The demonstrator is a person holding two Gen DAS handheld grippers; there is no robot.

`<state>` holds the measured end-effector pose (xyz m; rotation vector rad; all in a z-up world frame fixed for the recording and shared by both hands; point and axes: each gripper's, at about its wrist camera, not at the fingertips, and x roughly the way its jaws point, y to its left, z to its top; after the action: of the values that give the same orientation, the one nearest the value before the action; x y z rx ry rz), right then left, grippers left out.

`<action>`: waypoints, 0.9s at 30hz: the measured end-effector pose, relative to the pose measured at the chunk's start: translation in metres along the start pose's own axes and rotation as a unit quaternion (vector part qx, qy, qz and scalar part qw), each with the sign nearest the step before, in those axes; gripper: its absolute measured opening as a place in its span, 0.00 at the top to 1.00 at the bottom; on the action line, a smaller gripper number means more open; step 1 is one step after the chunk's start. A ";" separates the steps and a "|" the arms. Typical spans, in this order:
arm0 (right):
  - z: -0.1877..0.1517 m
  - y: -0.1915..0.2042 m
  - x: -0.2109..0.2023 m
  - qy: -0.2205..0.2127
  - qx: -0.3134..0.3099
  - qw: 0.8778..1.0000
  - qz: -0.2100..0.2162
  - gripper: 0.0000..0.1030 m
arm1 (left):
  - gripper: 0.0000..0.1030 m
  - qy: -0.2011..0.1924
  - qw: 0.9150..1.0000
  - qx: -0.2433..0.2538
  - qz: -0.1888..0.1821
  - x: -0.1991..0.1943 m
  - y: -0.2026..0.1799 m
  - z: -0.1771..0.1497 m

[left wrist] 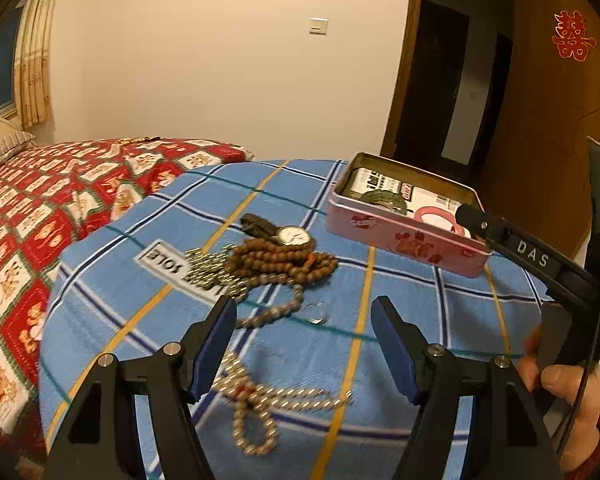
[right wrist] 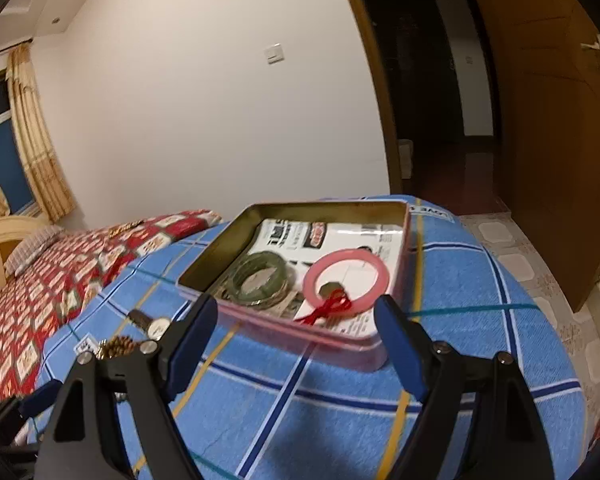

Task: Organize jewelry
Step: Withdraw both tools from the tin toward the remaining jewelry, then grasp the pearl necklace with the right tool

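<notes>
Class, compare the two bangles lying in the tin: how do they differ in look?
The pink bangle is pale and carries a red tassel; the green bangle is dark and carries none. Pink lies right, green left. Both are rings lying flat on printed paper inside the tin.

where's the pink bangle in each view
Left wrist view: the pink bangle lies inside the pink tin, upper right, partly hidden behind the right gripper's finger.
Right wrist view: the bangle lies in full view at centre, in the tin's right half, just ahead of the open right gripper.
Shared landmark: the green bangle beside it in the tin.
</notes>
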<state>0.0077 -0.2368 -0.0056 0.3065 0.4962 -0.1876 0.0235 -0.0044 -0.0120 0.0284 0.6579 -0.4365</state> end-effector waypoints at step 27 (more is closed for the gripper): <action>-0.051 0.090 -0.016 0.128 -0.127 0.962 0.203 0.43 | 0.32 0.004 0.995 -0.043 0.085 -0.043 0.094 -0.033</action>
<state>-0.0056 -0.1343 -0.0182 0.1752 0.6939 0.3176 0.0116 0.1032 -0.0224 0.0047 0.6762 -0.2431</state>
